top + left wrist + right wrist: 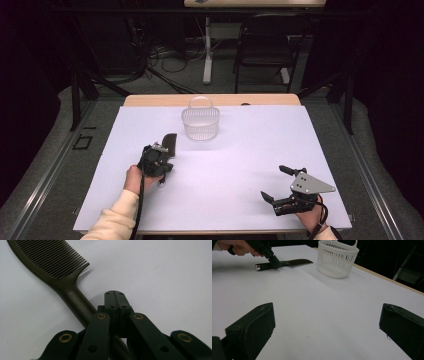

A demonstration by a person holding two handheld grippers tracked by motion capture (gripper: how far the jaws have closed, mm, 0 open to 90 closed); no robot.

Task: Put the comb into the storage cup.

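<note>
Left hand-held gripper point(161, 154): held by the left hand point(134, 178) low over the bench point(240, 165); in its own view the jaws are pressed together with no gap, tips point(115, 298) just right of the comb's handle.
Grip: the closed tips hold nothing that can be seen; the handle passes under the left linkage, beside the jaws, not between them.
Comb point(53, 267): dark, lying flat on the bench, head ahead and to the left of the left hand-held gripper, teeth facing right; handle running back beneath it.
Comb from the right gripper view: comb point(287, 263) lies far ahead and left, with the left hand-held gripper point(274, 263) bearing down on its handle.
Right hand-held gripper point(280, 185): held near the bench's front right corner, jaws wide apart, bare bench between them; well apart from the comb.
Basket point(200, 121): white, upright, handle up, beyond the left hand-held gripper, near the comb's head but not touching it.
</note>
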